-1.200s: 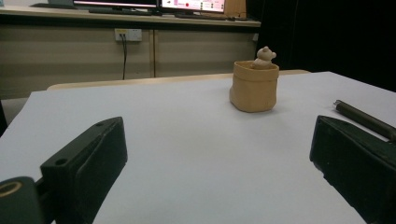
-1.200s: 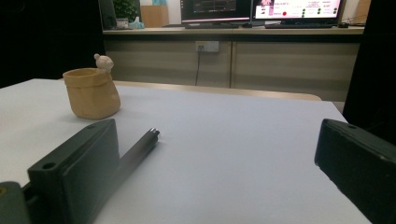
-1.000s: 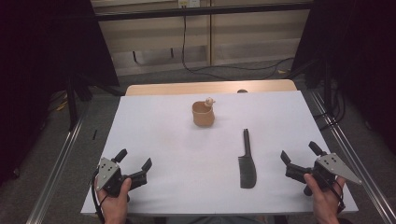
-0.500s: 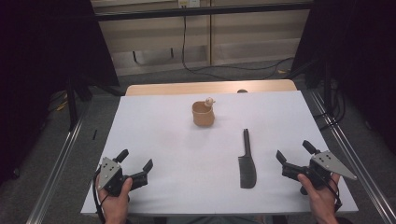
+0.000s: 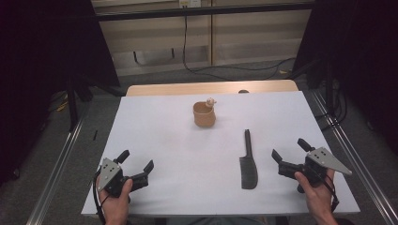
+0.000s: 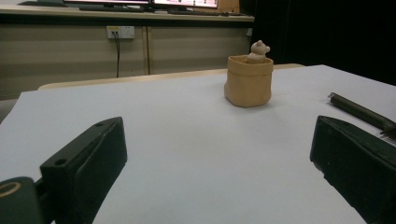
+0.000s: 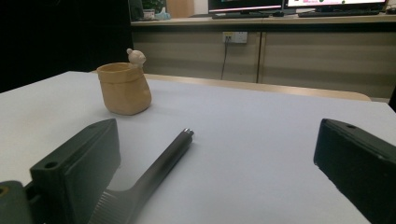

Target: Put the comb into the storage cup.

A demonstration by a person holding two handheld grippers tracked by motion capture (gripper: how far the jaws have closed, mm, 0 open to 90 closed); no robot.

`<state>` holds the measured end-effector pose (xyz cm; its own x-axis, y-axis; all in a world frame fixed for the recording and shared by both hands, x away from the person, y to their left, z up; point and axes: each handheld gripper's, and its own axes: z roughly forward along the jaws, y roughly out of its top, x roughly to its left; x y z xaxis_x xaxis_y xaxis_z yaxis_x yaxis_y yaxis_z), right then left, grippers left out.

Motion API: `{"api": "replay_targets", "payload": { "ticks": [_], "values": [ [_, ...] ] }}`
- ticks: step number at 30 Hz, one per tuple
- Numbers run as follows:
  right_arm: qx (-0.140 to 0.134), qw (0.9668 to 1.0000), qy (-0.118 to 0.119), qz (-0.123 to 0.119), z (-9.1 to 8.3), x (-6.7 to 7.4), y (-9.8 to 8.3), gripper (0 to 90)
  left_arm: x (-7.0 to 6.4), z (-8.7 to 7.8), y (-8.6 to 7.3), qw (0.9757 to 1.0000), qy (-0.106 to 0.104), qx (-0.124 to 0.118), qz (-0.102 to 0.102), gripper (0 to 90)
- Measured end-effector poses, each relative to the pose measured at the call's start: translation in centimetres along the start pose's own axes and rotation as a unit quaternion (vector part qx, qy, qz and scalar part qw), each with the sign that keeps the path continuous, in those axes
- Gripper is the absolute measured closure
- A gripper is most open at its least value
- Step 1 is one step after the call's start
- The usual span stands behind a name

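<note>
High view first, reading from the left: I am holding my left tool (image 5: pixel 136 165) low over the near-left corner of the desk (image 5: pixel 159 122), its jaws standing apart with nothing between them. It is sitting well apart from everything else, and I am judging it idle for now.

Moving toward the middle, the cup (image 5: pixel 204 114) is standing upright at the far centre of the white sheet, a small bear figure (image 5: pixel 210 101) perched on its rim. In the left gripper view I am seeing the cup (image 6: pixel 248 80) ahead and to the right, beyond my open jaws.

Further right, the comb (image 5: pixel 248 161) is lying flat on the desk, handle pointing away toward the cup, toothed end nearer to me. It is the thing I am working toward.

At the far right, my right tool (image 5: pixel 291 154) is hovering just beside the comb, jaws wide apart and empty, aimed across at it. In the right gripper view the comb (image 7: pixel 154 179) is running from my left jaw up toward the cup (image 7: pixel 123 88), so I am not yet lined up over it.

I am reckoning this is the approach step, with the grasp not yet begun. The next move is calling for me to shift the right tool leftward until the handle sits between the jaws, drop down to the desk, then close.
</note>
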<state>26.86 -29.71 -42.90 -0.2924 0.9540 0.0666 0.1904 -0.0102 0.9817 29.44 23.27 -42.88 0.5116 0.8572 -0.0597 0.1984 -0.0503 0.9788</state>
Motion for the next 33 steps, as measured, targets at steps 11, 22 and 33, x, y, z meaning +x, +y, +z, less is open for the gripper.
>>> {"api": "replay_targets", "payload": {
  "ticks": [11, 22, 33],
  "values": [
    [0.005, 0.9999, 0.012, -0.007, 1.5, 0.6, 0.4, 0.0, 0.1, 0.1, -0.1, 0.9999, 0.003, 0.003, -0.012, 3.6],
    [0.003, 0.9997, 0.022, -0.008, 3.2, 1.3, 1.6, 0.0, -0.1, 0.5, 0.0, 0.9999, -0.011, 0.006, -0.004, 3.2],
    [0.04, 0.9987, 0.031, 0.002, 5.3, 1.3, 2.1, 0.3, -0.2, 0.6, 0.0, 0.9998, -0.017, 0.007, -0.004, 3.2]
  ]
}}
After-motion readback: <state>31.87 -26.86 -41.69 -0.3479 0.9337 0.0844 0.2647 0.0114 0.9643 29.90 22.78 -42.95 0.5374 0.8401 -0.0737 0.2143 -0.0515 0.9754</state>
